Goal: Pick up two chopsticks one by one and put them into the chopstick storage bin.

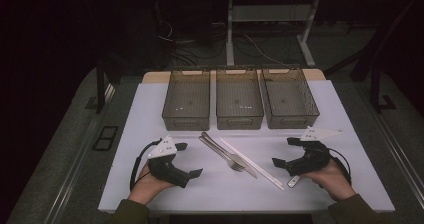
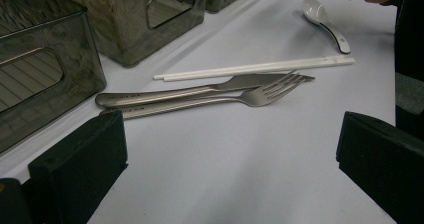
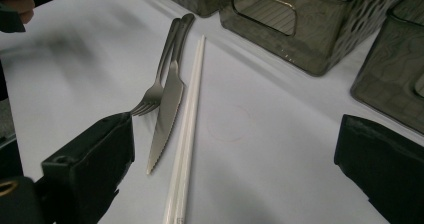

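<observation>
A steel fork (image 1: 223, 153) and knife (image 1: 240, 160) lie side by side at the middle of the white table (image 1: 220, 189), with a pair of white chopsticks (image 1: 252, 163) just right of them. A white spoon (image 1: 294, 180) lies under the right hand. My left gripper (image 1: 188, 159) rests left of the cutlery, open and empty. My right gripper (image 1: 284, 152) rests to the right, also open and empty. The left gripper view faces the fork (image 2: 260, 96), knife (image 2: 200, 90), chopsticks (image 2: 250, 69) and spoon (image 2: 325, 21). The right gripper view faces the fork (image 3: 155, 91), knife (image 3: 167, 114) and chopsticks (image 3: 187, 129).
Three empty smoky translucent bins stand in a row at the back: left bin (image 1: 186, 116), middle bin (image 1: 239, 120), right bin (image 1: 292, 119). Bare table surface lies between the bins and the cutlery and along the front edge. Dark floor and table legs surround the table.
</observation>
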Motion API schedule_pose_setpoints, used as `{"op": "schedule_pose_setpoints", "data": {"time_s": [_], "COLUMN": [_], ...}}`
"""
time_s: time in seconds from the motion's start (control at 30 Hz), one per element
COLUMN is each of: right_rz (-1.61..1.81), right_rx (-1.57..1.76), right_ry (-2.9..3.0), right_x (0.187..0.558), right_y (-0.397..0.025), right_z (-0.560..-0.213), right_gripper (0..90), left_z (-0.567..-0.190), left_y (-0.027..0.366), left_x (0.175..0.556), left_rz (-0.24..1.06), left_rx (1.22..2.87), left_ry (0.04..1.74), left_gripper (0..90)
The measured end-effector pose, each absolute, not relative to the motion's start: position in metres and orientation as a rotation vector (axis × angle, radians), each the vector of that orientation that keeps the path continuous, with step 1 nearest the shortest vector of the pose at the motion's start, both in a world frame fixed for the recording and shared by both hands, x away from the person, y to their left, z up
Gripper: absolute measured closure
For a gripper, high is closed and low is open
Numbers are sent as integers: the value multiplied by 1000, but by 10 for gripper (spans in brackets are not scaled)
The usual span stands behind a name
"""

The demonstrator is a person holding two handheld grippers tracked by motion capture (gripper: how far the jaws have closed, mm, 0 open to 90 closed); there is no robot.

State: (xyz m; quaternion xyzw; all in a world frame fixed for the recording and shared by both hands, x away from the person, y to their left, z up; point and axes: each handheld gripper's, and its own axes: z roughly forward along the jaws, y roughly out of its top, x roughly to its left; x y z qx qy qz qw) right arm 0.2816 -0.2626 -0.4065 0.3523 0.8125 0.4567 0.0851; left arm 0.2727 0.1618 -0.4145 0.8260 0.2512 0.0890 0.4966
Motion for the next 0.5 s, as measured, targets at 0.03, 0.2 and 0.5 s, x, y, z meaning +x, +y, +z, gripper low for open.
{"op": "schedule_pose_setpoints", "data": {"time_s": [0.03,0.2,0.5], "right_rz": [1357,1352,1331], "right_rx": [1047,1052,1054], "right_ry": [2428,2445,2481], "right_x": [283,285,292], "right_y": [-261,-256,-241], "right_z": [-407,-408,-409], "right_gripper": [28,28,28], "left_z": [-414,-414,-414], "left_y": [162,162,162], "left_x": [273,273,272], "left_rz": [215,212,207], "left_rx": [2000,1998,1999], "left_ry": [609,609,604], "left_gripper": [0,0,0]}}
